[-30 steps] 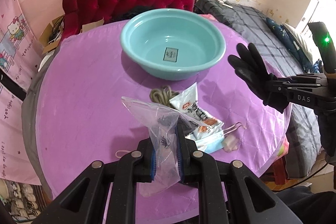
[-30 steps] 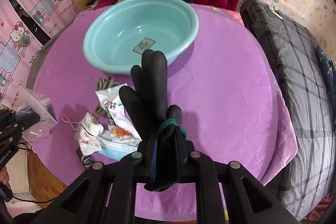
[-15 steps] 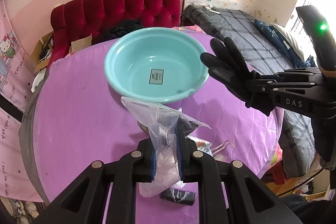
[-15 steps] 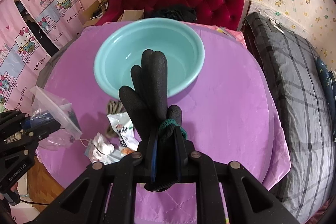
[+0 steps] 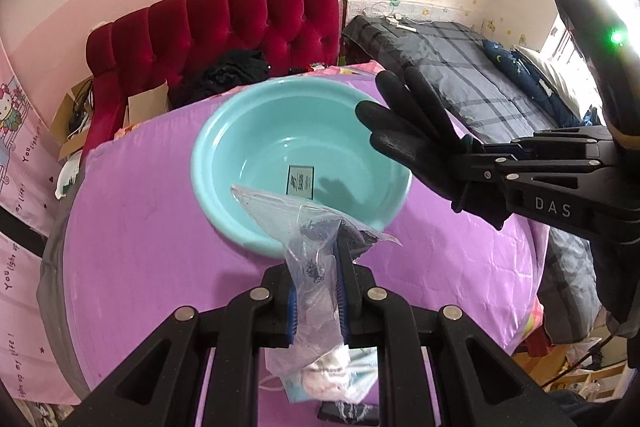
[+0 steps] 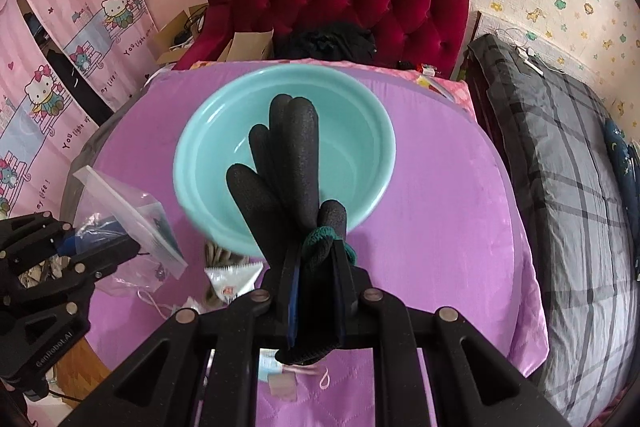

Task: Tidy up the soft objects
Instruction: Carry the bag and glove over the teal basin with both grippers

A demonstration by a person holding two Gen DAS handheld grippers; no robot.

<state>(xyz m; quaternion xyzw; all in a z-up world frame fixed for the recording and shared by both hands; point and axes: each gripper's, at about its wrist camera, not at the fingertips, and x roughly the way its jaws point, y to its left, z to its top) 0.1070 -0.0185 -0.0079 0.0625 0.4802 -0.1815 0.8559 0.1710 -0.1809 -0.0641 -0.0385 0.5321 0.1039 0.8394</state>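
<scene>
A clear zip bag (image 5: 308, 239) is clamped between the nearly closed jaws of the left gripper (image 5: 318, 267), its sealed top edge slanting up toward the teal basin (image 5: 224, 131) and its lower part hanging below the fingers. A black work glove (image 6: 288, 167) is pinched at its green-trimmed cuff by the right gripper (image 6: 316, 275), whose jaws are likewise almost closed; the glove's long axis runs straight ahead along the fingers, with the fingertips over the basin's hollow.

The basin is set on the purple quilted cloth (image 6: 432, 227), toward the table's far edge, and nothing is seen inside it except a label on its floor. It lies directly ahead of and below both grippers. The glove is judged to be the nearer load: in the left wrist view it is already reaching over the basin's right rim, while the bag is held above the near rim.

Left near the table's front edge are a coil of rope (image 6: 216, 255), a white snack packet (image 6: 232, 279) and a blue face mask (image 5: 360, 375), so at least 3 items are judged still to be collected.
</scene>
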